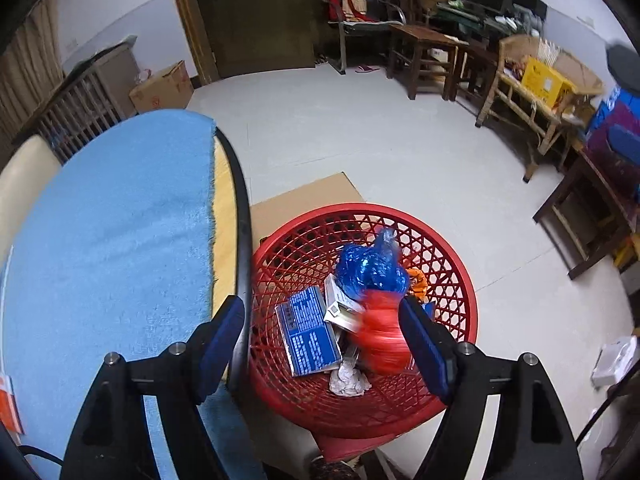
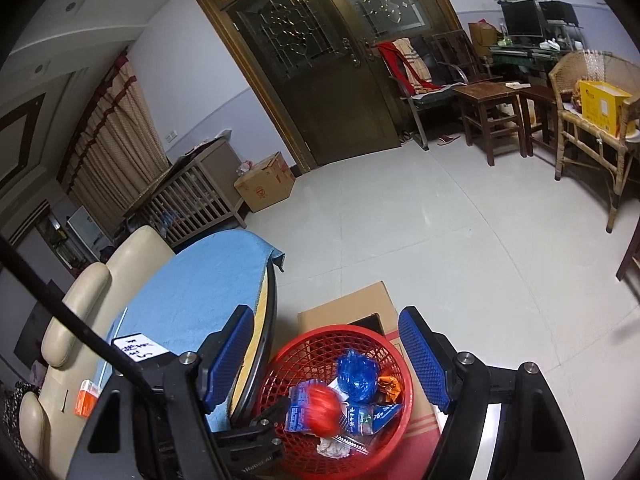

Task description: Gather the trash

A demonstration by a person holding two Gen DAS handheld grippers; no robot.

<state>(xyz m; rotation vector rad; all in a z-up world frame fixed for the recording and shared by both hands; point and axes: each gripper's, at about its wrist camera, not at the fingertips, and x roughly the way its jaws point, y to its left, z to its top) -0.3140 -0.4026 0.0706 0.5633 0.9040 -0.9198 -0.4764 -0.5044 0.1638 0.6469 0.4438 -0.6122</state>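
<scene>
Over the red lattice basket [image 1: 460,276] a red, motion-blurred piece of trash [image 1: 378,336] sits in mid-air, just inside the right finger of the left gripper [image 1: 322,330] and free of both pads; the gripper stands wide open, with nothing gripped; from the right wrist view the same red blur [image 2: 322,408] shows above the basket's contents, beside the left gripper's black finger; in the basket [image 2: 404,368] lie a crumpled blue plastic bag [image 1: 370,268], a blue printed carton [image 1: 308,330], a white box [image 1: 340,306], an orange wrapper [image 1: 418,280] and a wad of white tissue [image 1: 348,380]; the basket stands on a red stool [image 1: 348,444], close against the rim of the round counter [image 1: 240,240], with a brown cardboard box [image 2: 348,308] behind it on the floor; the counter carries a light blue cloth [image 1: 112,240]; the right gripper [image 2: 326,360] hangs higher, its blue pads well apart and holding nothing; a cream chair [image 2: 80,304] stands at the counter's far side.
</scene>
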